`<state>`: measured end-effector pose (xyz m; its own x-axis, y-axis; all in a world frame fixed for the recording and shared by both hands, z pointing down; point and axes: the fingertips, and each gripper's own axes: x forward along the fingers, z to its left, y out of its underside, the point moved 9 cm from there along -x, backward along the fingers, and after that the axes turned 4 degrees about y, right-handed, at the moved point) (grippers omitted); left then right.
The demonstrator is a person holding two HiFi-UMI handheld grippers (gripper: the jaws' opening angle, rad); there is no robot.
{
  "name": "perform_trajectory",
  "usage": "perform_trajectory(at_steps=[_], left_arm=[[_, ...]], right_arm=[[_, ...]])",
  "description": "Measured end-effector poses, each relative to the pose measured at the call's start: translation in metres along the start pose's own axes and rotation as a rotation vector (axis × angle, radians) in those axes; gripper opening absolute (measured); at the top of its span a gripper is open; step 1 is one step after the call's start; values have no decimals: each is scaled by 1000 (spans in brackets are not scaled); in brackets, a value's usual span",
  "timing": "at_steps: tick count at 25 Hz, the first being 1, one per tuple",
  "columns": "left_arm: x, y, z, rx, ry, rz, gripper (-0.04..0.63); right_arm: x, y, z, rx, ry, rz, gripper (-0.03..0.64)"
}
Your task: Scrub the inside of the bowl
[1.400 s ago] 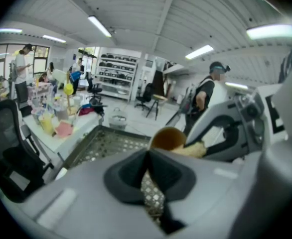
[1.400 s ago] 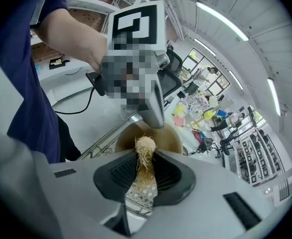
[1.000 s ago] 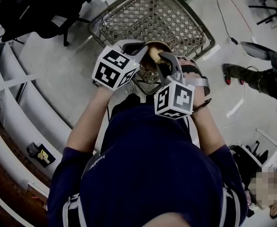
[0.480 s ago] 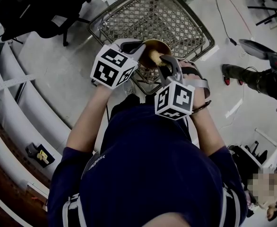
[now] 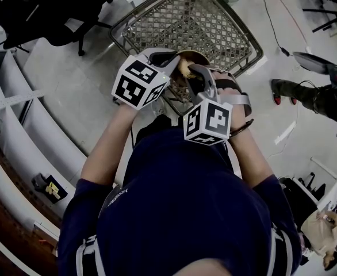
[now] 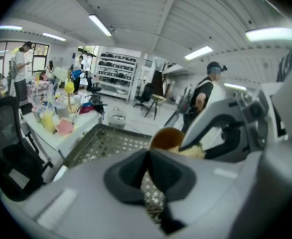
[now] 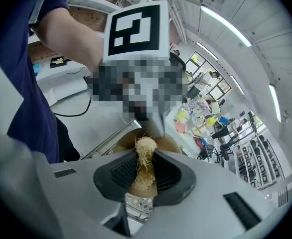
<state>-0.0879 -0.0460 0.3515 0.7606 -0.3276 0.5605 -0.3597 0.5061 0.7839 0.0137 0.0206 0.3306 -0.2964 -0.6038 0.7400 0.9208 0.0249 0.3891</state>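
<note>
Scrubbing continues: my right tool (image 7: 142, 169), clamped on the fibrous scrubber (image 7: 145, 156), has shifted slightly inside the bowl (image 5: 198, 56), held above the near edge of the wire basket (image 5: 186, 22); left tool (image 6: 147, 176) seemingly pinches its rim.

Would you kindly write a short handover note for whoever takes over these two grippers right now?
The left gripper is shut on the rim of the bowl, holding it over the wire basket.
The right gripper is shut on the scrubber, whose tip is inside the bowl.
Done: bowl and scrubber are in hand and brought together.
Left: scrub round the whole inside. How clean it is cannot be judged from here.
</note>
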Motion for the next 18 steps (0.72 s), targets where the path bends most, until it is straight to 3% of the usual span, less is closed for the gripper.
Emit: perform_trajectory(at_steps=[7,13,18], left_arm=[[-7,-4,16,6,-34,-7,11],[2,1,9,52,-35,40,12],[9,2,2,52,-10,44,12]], right_arm=[[1,6,9,-13,-66,19,69],[2,18,-13,-5,4,84,69],[5,15,-21,-20,40,75,69]])
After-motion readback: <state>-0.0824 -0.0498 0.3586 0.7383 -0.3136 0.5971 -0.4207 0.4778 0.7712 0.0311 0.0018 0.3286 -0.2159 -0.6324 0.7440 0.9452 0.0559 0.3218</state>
